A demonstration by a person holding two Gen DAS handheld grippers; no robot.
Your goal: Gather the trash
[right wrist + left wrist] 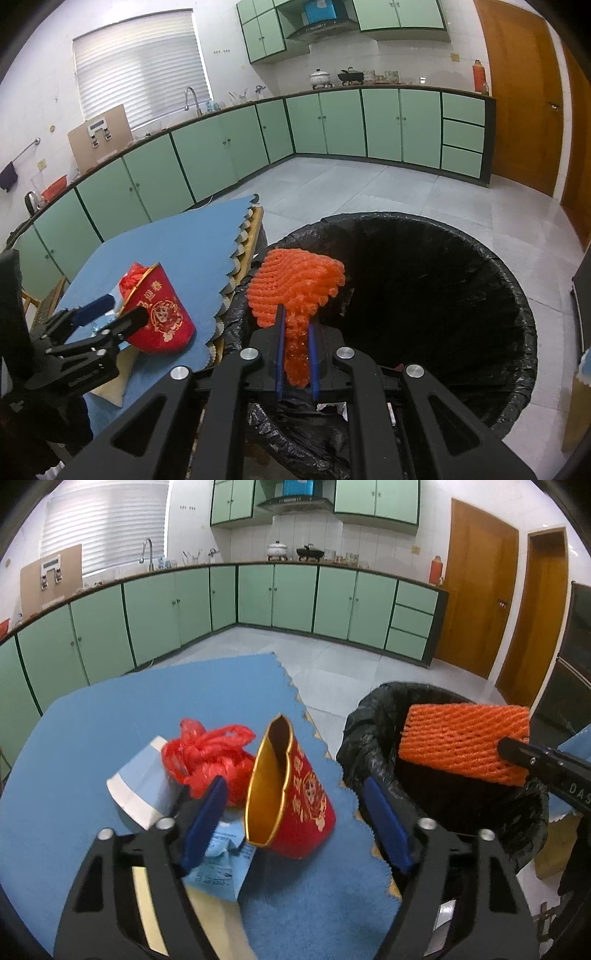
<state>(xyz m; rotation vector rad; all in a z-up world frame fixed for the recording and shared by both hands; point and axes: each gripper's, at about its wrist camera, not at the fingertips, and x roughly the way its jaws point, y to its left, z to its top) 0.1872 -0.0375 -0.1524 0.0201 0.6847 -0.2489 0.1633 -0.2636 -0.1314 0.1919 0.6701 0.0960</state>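
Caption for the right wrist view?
Right gripper holds orange foam fruit net over black-lined trash bin.

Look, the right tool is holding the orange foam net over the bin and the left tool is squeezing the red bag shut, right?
Not quite. The left tool is open, its blue fingers spread around the red bag, as the left wrist view shows. The right tool does hold the orange foam net over the bin.

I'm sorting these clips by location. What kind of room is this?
A home kitchen, most likely: green base cabinets run under a counter with a sink faucet, and a range hood hangs above a white pot on the stove.
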